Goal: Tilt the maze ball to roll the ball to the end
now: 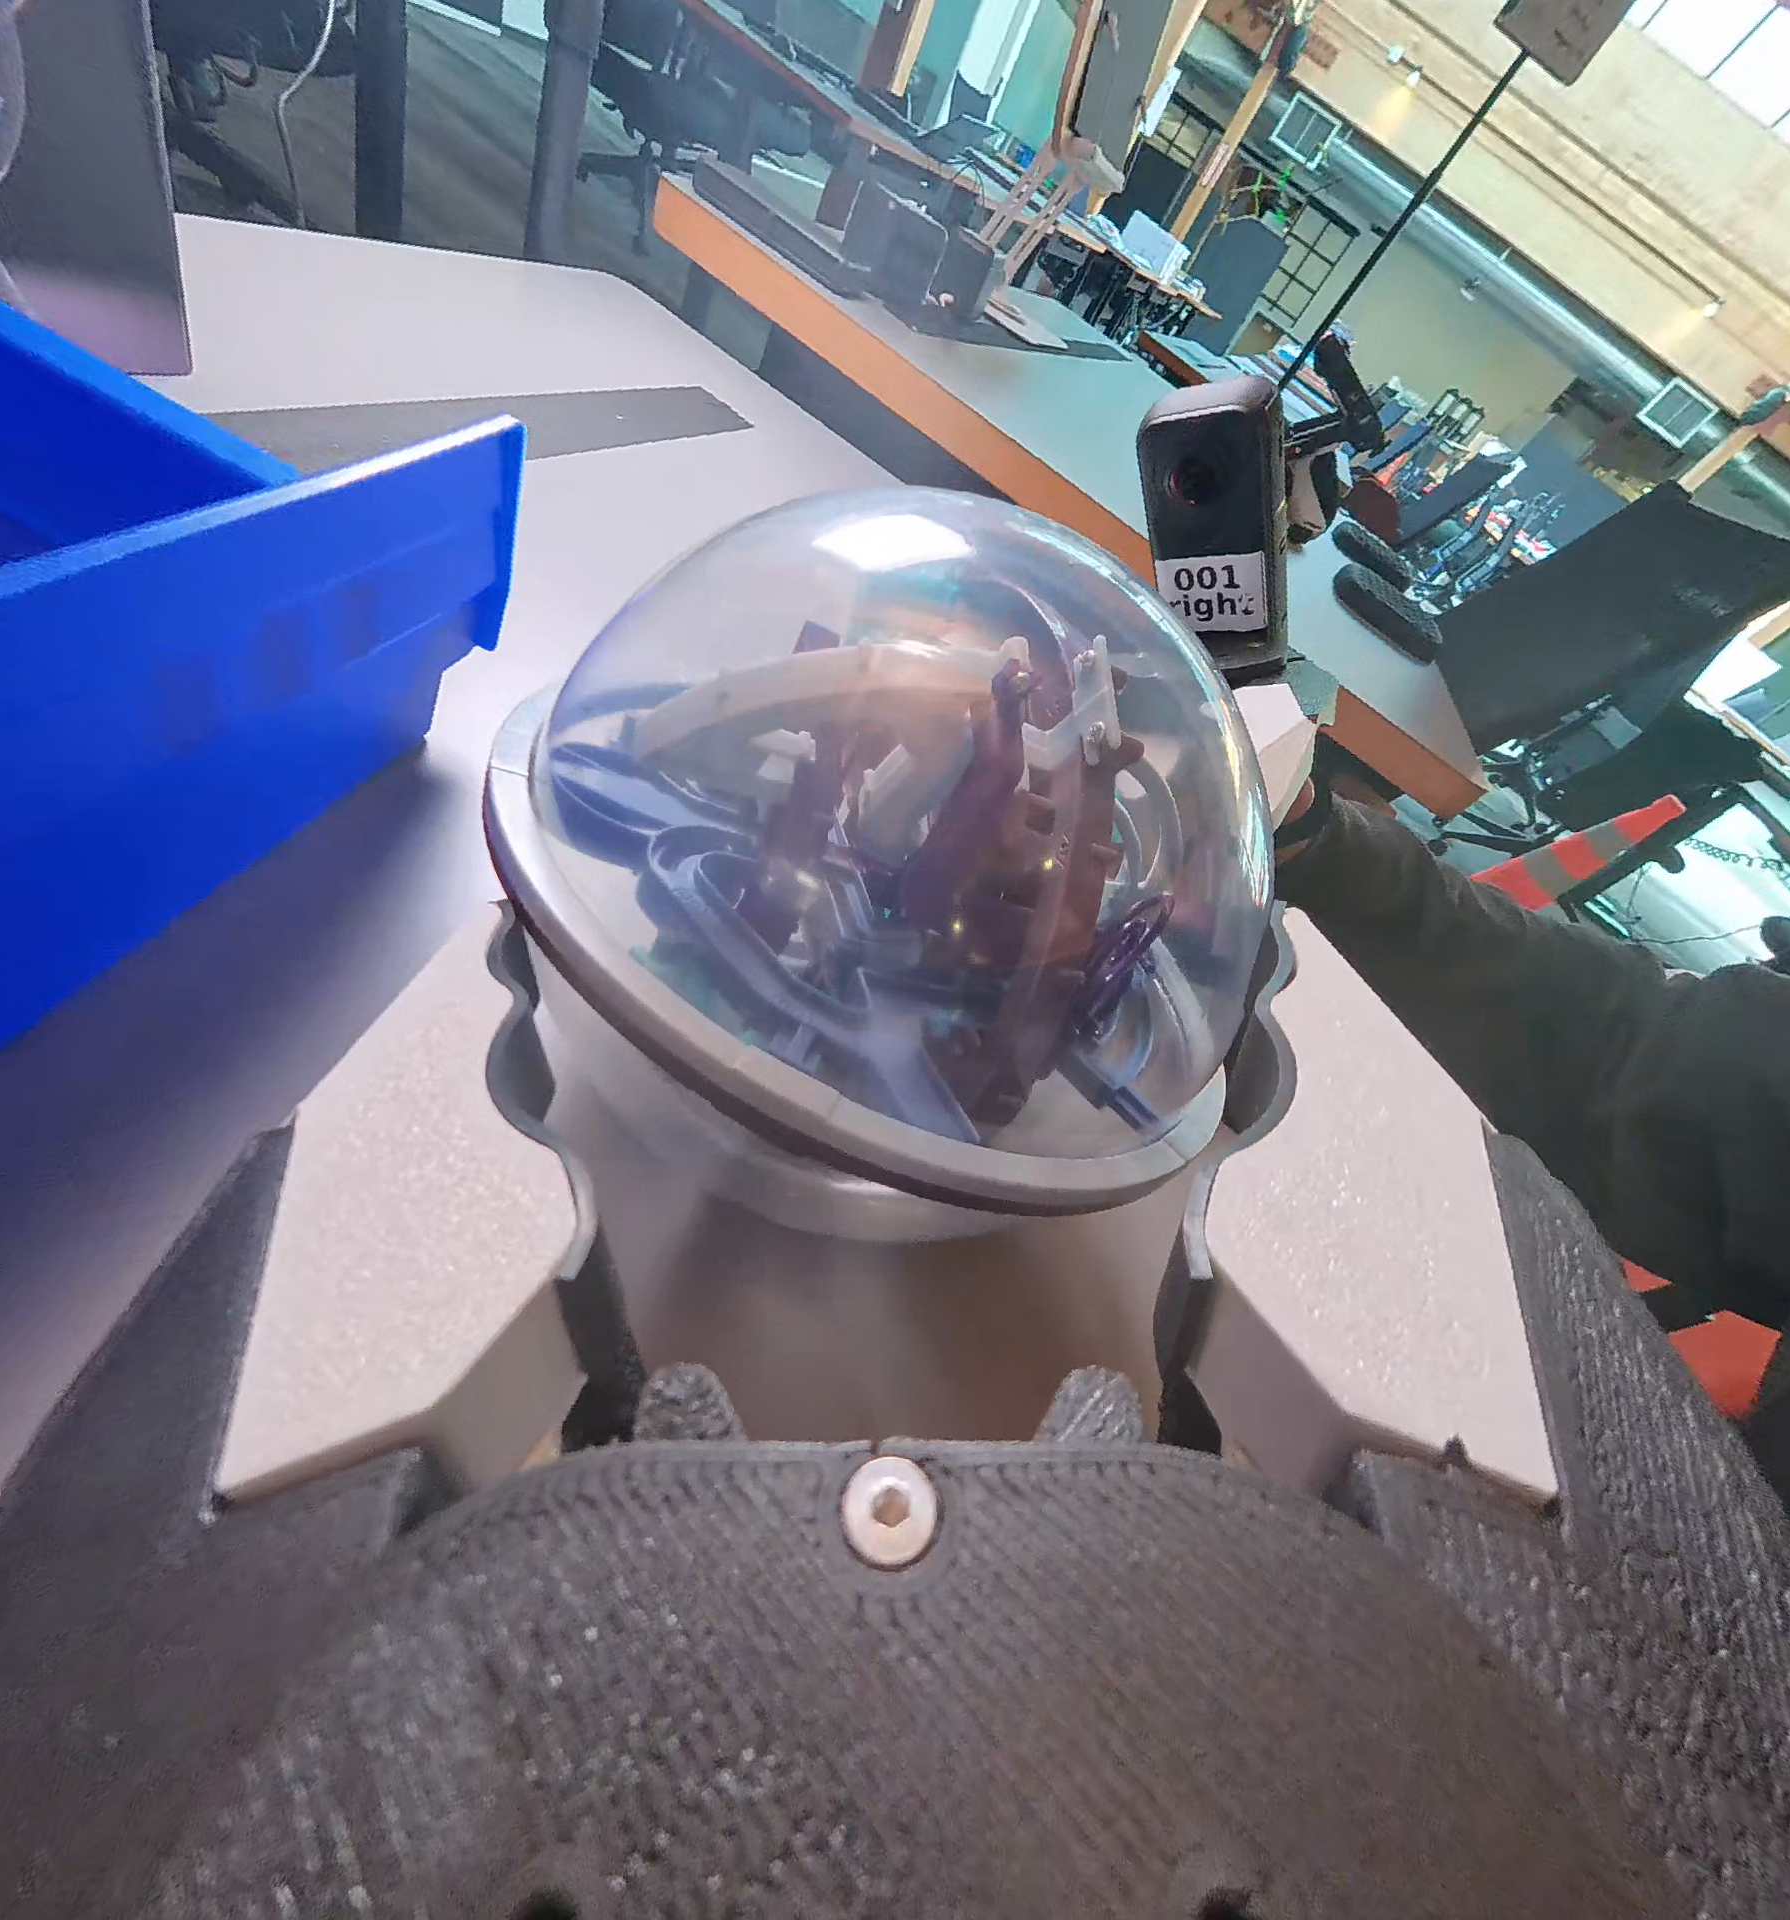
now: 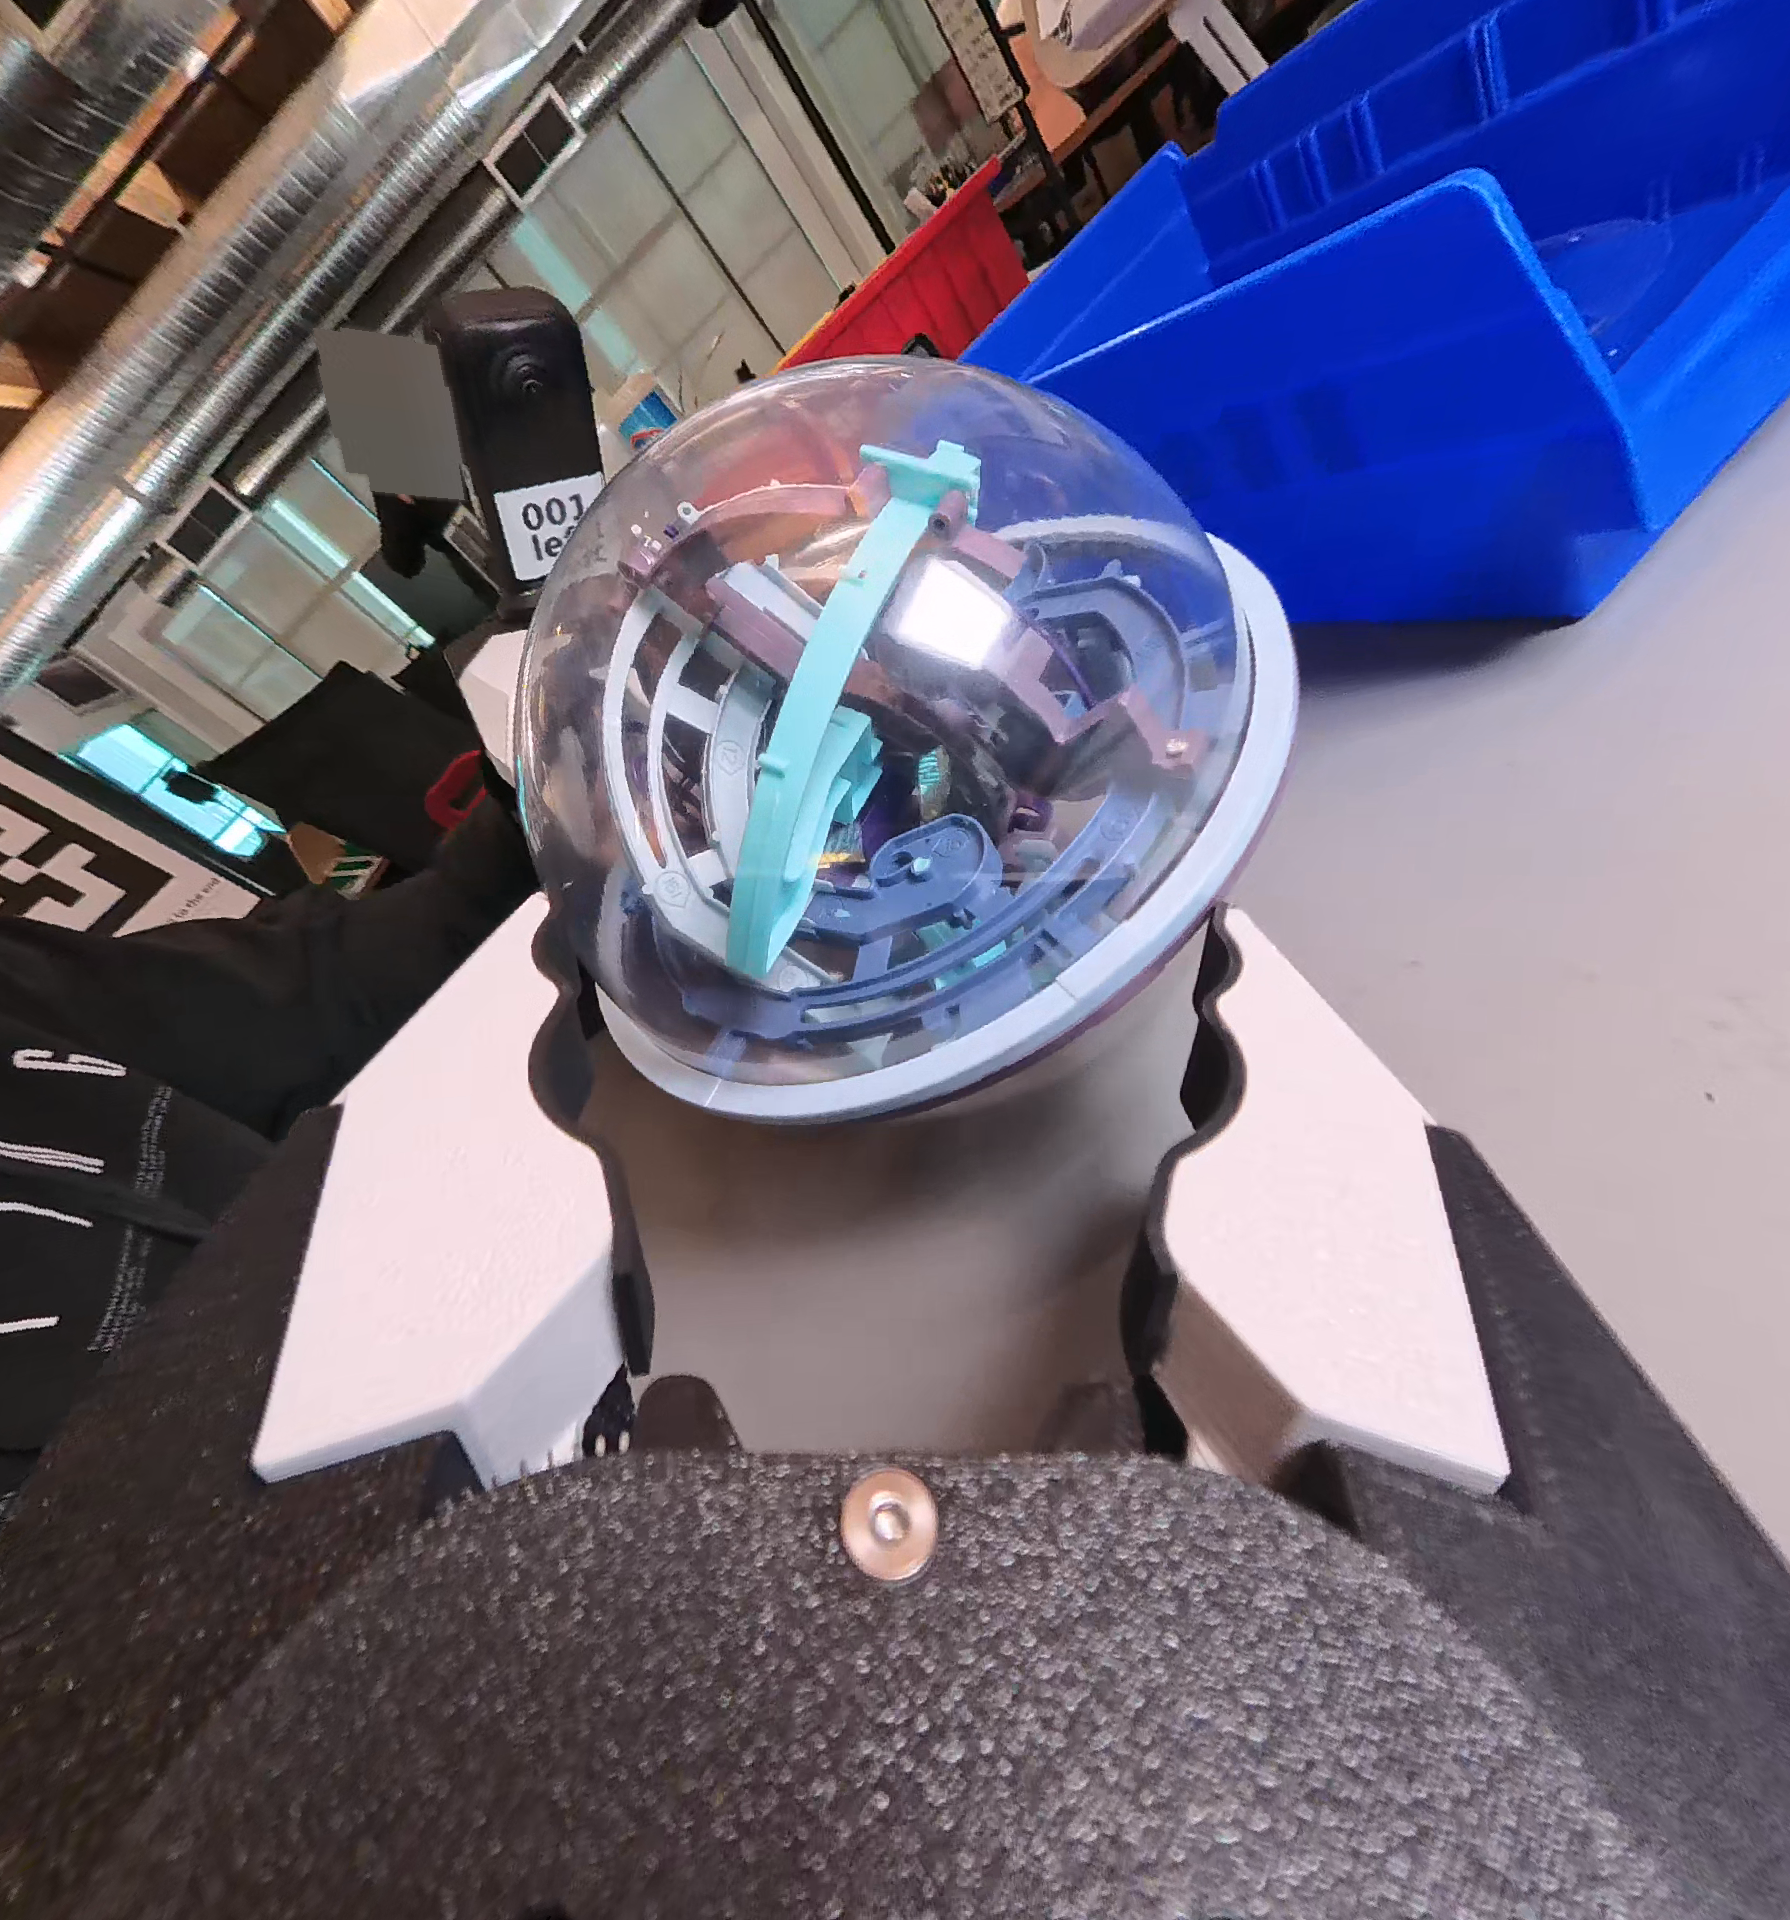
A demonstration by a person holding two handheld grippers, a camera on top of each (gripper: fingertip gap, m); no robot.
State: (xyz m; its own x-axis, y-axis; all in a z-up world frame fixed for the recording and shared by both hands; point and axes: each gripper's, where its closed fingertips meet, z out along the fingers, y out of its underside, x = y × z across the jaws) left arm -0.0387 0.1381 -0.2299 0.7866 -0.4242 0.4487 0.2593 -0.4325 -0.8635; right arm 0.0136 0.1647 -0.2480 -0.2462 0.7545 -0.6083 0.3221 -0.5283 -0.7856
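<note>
- Left wrist view: the maze ball (image 1: 901, 831), a clear sphere with a grey equator ring and coloured tracks inside, sits tilted between the fingers of the left claw (image 1: 896, 997). Both wavy fingertips press its lower half.
- Right wrist view: the same maze ball (image 2: 901, 727) lies between the fingers of the right claw (image 2: 891, 997), both pads against the sphere below the ring, pinching it from the opposite side.
- Grey tabletop (image 2: 1545, 935) lies behind the ball; whether the ball touches it cannot be told.
- Blue bins (image 1: 143, 623) stand on the tabletop just beside the ball.
- Small rolling ball inside: cannot be made out.
</note>
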